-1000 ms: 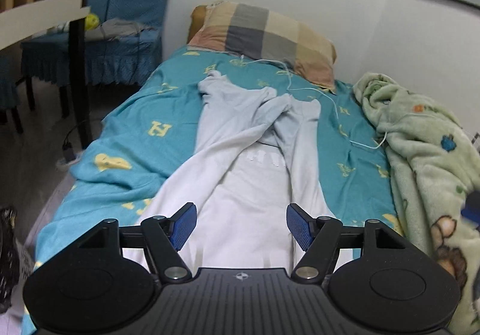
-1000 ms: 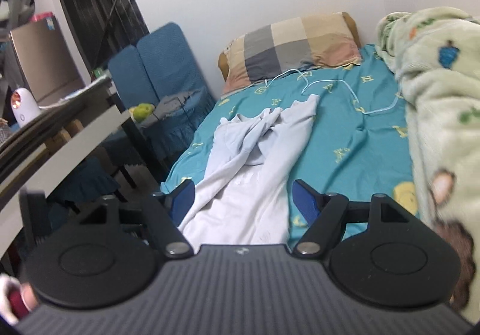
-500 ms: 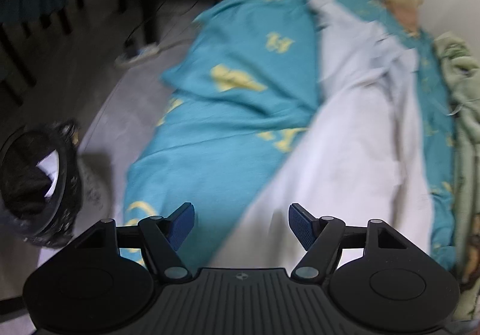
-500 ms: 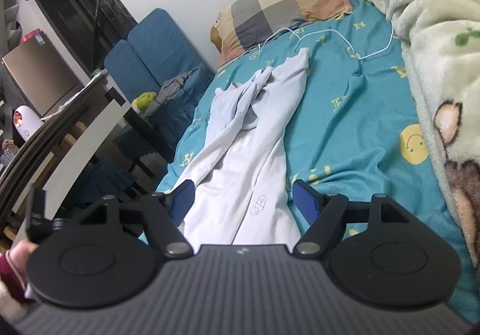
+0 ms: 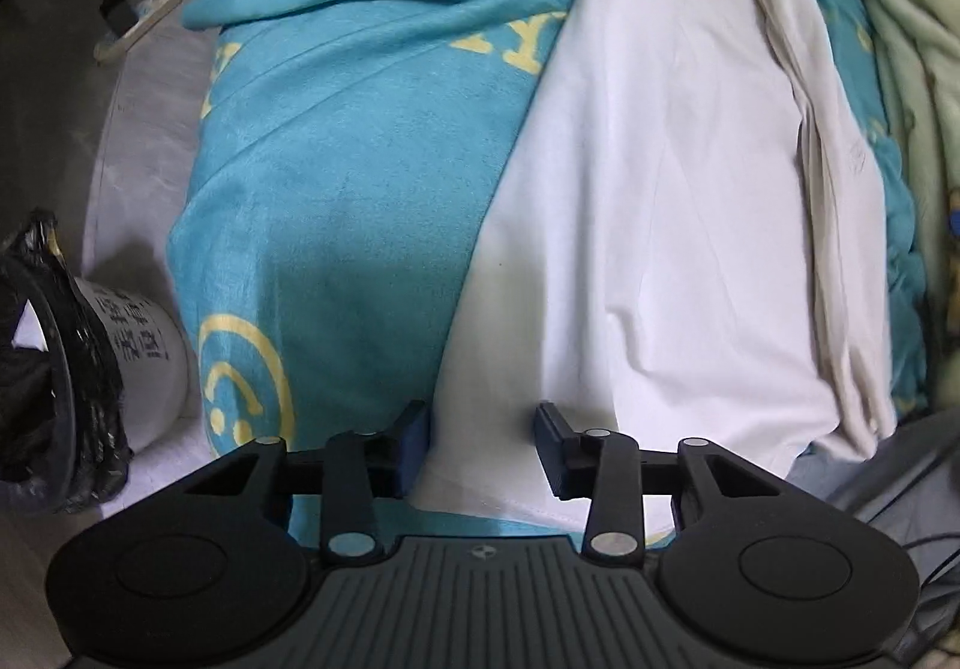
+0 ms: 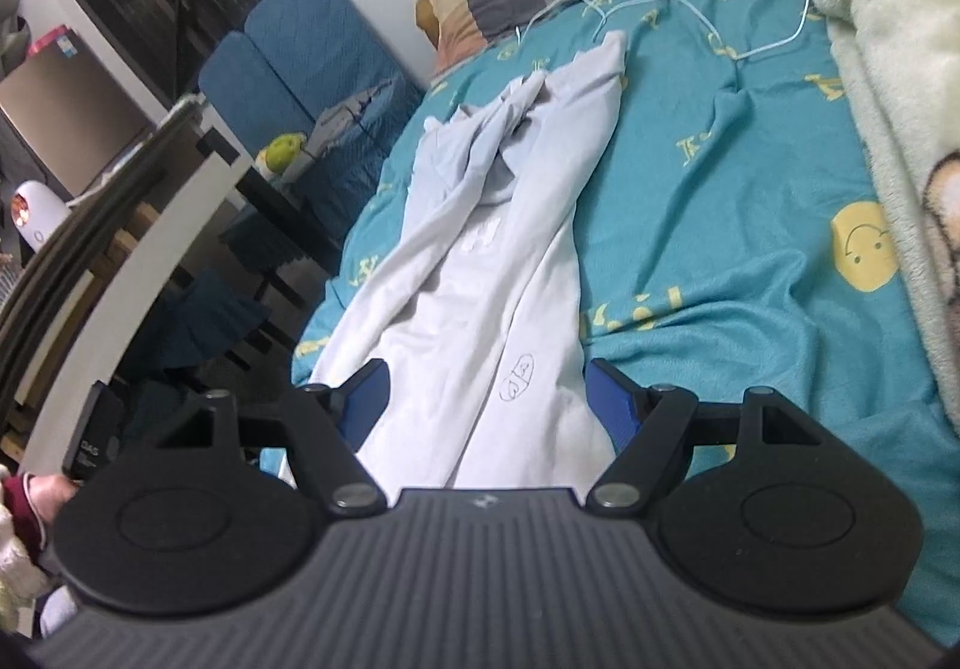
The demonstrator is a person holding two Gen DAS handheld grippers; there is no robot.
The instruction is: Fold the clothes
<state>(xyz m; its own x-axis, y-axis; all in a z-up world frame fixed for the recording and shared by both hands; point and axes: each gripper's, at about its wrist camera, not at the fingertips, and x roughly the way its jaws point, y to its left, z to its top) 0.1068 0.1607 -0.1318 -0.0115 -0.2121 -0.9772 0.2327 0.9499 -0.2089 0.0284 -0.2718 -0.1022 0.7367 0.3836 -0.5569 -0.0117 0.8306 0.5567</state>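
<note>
White garment (image 5: 660, 189) lying lengthwise on the bed (image 5: 360, 159), hem at the foot edge. Left gripper (image 5: 483, 438) fingers apart, straddling the hem's corner; right gripper (image 6: 486, 399) fingers wide apart above the hem, holding nothing.

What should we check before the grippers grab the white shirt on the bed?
1. Left gripper open: ok, the jaws stand apart.
2. Left gripper lined up with the white shirt: ok, the shirt's bottom left corner lies between its fingers.
3. Right gripper open: ok, the jaws are spread wide.
4. Right gripper lined up: ok, the shirt's near end lies between its fingers, though contact cannot be told.
5. Shirt lying flat: not ok, it is bunched and twisted at the far end.
6. White cable clear of the shirt: cannot tell, it runs close to the far tip.
</note>
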